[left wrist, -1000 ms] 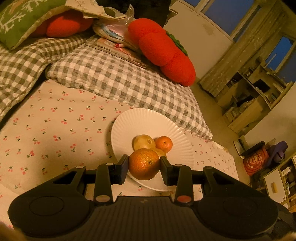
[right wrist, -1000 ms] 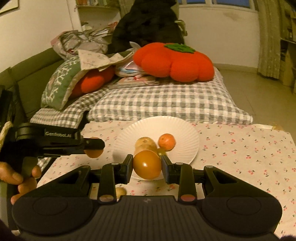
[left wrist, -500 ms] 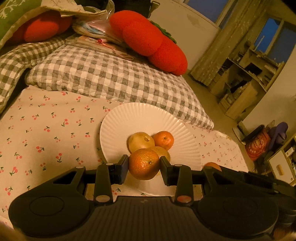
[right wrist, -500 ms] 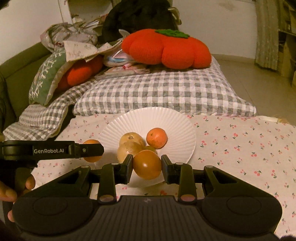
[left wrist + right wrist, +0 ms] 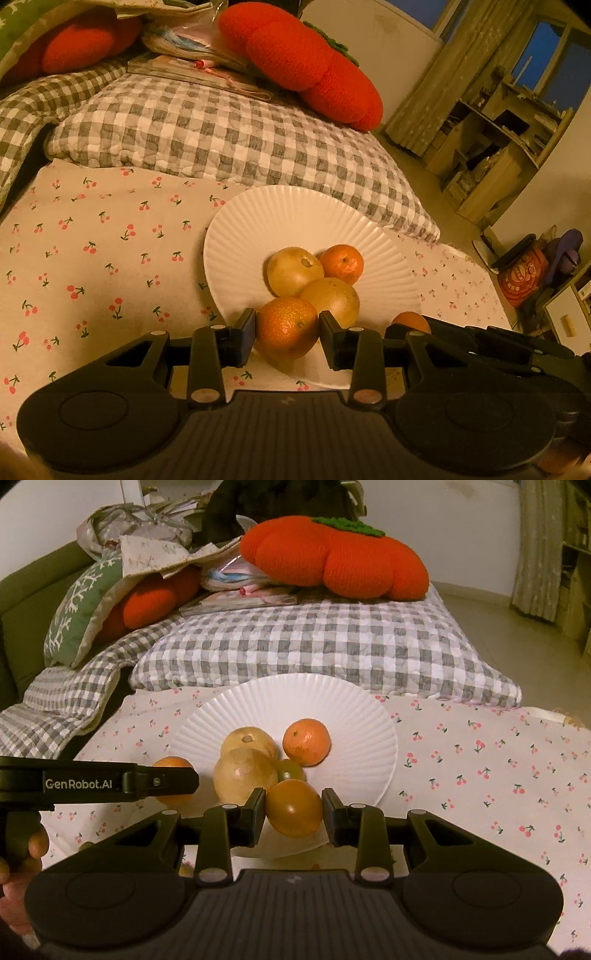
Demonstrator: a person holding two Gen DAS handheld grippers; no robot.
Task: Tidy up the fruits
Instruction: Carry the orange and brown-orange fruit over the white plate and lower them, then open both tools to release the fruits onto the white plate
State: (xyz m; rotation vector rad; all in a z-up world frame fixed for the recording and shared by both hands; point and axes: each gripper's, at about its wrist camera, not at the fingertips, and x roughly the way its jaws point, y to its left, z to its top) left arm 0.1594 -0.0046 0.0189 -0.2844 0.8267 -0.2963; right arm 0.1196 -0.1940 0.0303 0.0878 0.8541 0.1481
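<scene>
- Left wrist view: the left gripper pinches a dimpled mandarin between its two black pads, jaws narrowed to the fruit's width. The fruit sits over the plate's near edge, at about 6 o'clock on it; whether it touches the plate I cannot tell.
- The white plate is round, with fine ribs fanning out to the rim, and lies on a pale cloth printed with small red cherries.
- On the plate a smooth yellowish round fruit lies near the centre; a small orange mandarin touches it at 3 o'clock, and a second yellowish fruit touches it at 5 o'clock.
- At 3 o'clock of the held mandarin the right gripper's black body crosses the view, an orange fruit showing just behind it.
- Beyond the plate, at 12 o'clock, lie a quilted grey-checked pillow and a plush red tomato-shaped cushion.
- Right wrist view: the right gripper clamps a smooth, glossy orange tomato-like fruit, jaws drawn close on it, over the plate's near rim.
- On the plate lie two yellowish fruits, one mandarin and a small greenish fruit wedged between them.
- At 9 o'clock the left gripper, side-on, grips its mandarin, held by a hand.
</scene>
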